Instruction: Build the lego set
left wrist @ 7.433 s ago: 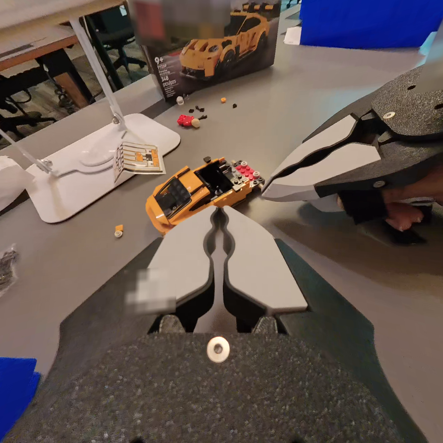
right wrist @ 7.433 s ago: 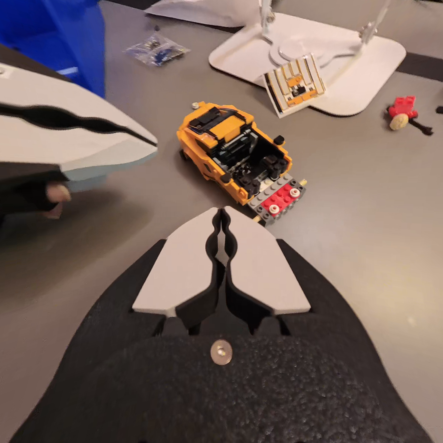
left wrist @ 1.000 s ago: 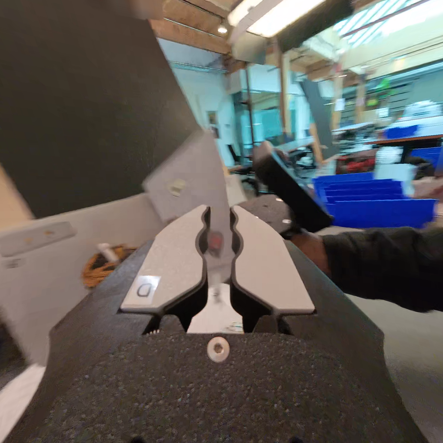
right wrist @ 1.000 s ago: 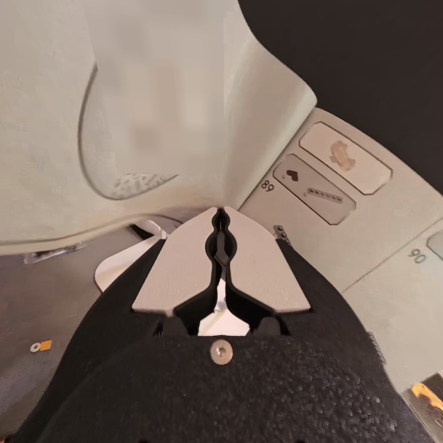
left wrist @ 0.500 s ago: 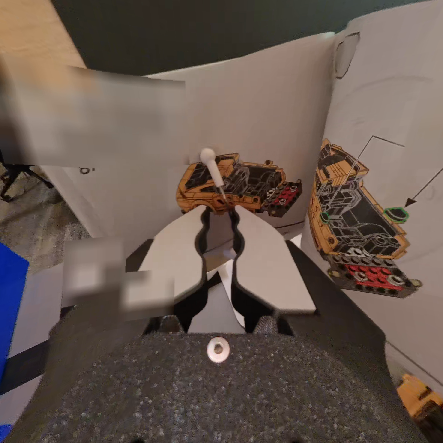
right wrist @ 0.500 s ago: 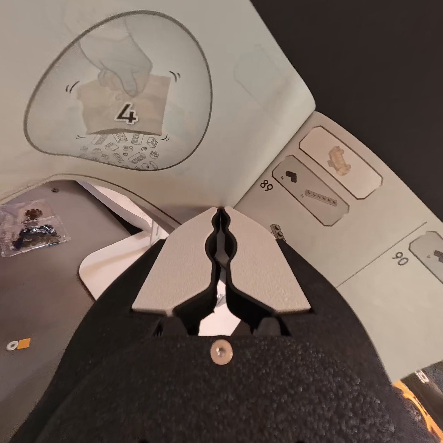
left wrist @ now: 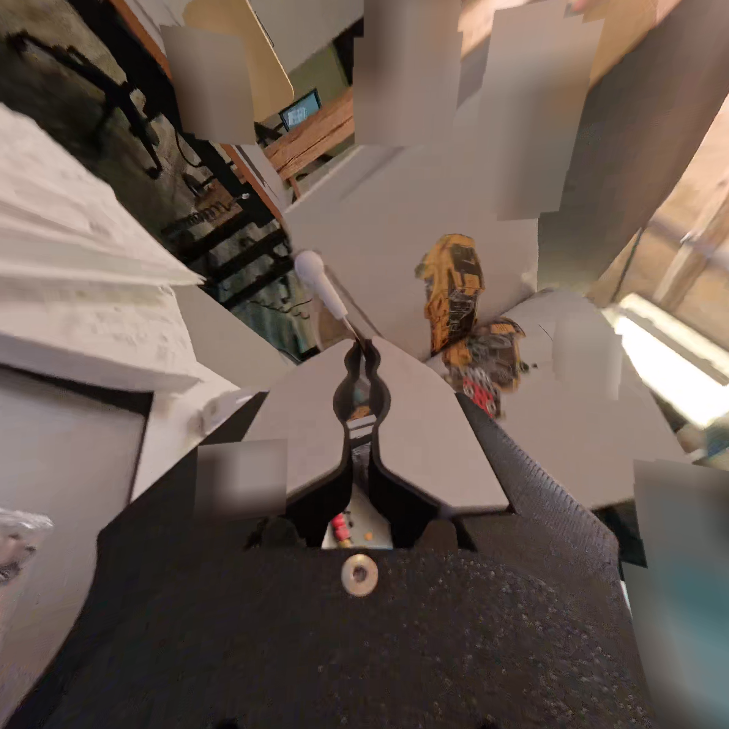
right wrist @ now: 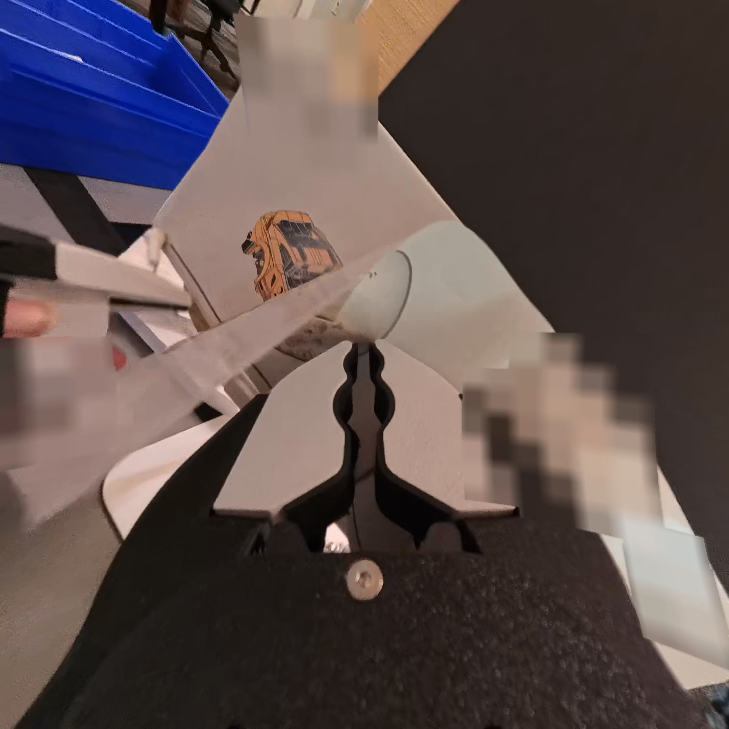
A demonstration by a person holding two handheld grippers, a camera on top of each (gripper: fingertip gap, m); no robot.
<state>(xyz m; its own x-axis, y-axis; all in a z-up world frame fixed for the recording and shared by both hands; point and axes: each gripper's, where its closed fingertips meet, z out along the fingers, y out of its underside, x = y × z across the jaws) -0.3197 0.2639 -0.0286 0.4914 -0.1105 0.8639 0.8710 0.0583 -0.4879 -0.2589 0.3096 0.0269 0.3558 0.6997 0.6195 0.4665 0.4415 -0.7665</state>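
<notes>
My left gripper [left wrist: 363, 344] is shut on the thin wire of a white-tipped page-holder arm [left wrist: 319, 282], which sticks up and to the left from the fingertips. Behind it stand the open pages of a building-instructions booklet [left wrist: 378, 236] with orange car drawings [left wrist: 453, 284]. My right gripper [right wrist: 363, 345] is shut on the edge of a booklet page [right wrist: 378, 296], which curls over just above the fingertips. Another page with an orange car drawing [right wrist: 288, 252] stands behind it. The left gripper shows blurred at the left of the right wrist view [right wrist: 110, 288].
The white base of the book stand [right wrist: 157, 473] lies under my right gripper. Blue bins [right wrist: 86, 98] stand at the upper left. A dark panel [right wrist: 572, 157] fills the right. A plastic bag [left wrist: 19, 528] lies at the left edge. Small red and orange pieces [left wrist: 339, 526] show below the left jaws.
My left jaws, open around the white-tipped arm half a second ago, have shut on its wire. My right gripper keeps its hold on the page, which has swung over and curled. Both views have tilted.
</notes>
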